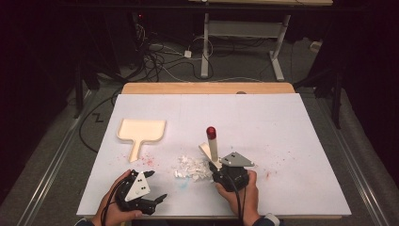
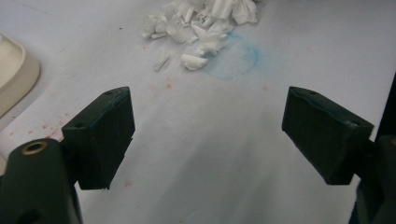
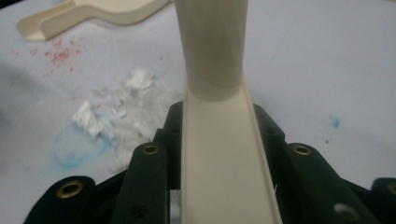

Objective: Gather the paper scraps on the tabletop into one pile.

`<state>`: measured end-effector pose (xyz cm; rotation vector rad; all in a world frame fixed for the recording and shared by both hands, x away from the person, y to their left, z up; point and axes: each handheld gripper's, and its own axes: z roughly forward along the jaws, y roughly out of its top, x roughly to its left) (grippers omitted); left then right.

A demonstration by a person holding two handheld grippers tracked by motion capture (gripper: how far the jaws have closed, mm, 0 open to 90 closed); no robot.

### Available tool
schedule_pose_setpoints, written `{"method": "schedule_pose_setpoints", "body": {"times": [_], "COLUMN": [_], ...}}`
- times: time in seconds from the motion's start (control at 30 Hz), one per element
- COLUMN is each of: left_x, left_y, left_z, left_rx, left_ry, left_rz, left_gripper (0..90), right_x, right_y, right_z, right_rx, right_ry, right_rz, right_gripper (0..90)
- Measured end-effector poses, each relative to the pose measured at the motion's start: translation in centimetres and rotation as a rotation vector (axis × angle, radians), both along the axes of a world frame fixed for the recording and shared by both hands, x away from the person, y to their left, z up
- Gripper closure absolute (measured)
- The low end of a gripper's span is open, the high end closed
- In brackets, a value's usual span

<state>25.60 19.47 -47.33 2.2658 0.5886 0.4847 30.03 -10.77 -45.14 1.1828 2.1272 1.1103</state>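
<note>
My right tongs (image 1: 217,165) clamp the brush (image 1: 211,143), handle pointing up-frame, just right of the paper scraps (image 1: 192,167) at lower centre. My left tongs (image 1: 153,186) stand apart, empty; the dustpan (image 1: 140,132) lies up-frame of them.

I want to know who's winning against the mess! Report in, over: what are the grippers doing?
Right gripper shut on the cream brush, beside the paper scraps. Left gripper open, empty. Dustpan lies apart, upper left. Nothing in between.
</note>
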Motion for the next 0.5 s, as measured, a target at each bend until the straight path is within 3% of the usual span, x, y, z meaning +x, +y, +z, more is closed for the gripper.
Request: {"method": "schedule_pose_setpoints", "body": {"times": [0.1, 0.17, 0.33, 0.5], "left_x": [0.1, 0.1, 0.2, 0.1], "left_y": [0.0, 0.0, -0.1, 0.0], "left_z": [0.0, -0.1, -0.1, -0.2], "left_rx": [0.001, 0.003, 0.004, 0.006], "left_ry": [0.001, 0.003, 0.008, 0.007], "left_rz": [0.001, 0.002, 0.006, 0.010], "left_gripper": [16.0, 16.0, 16.0, 16.0], "right_x": [0.2, 0.5, 0.9, 1.6], "right_y": [0.5, 0.6, 0.8, -0.3], "right_z": [-0.2, 0.0, 0.2, 0.6], "right_rx": [0.019, 0.034, 0.049, 0.055], "right_ry": [-0.018, -0.057, -0.074, -0.108], "right_rz": [-0.015, -0.027, -0.022, -0.024], "right_gripper": [66.9, 67.5, 67.9, 67.9]}}
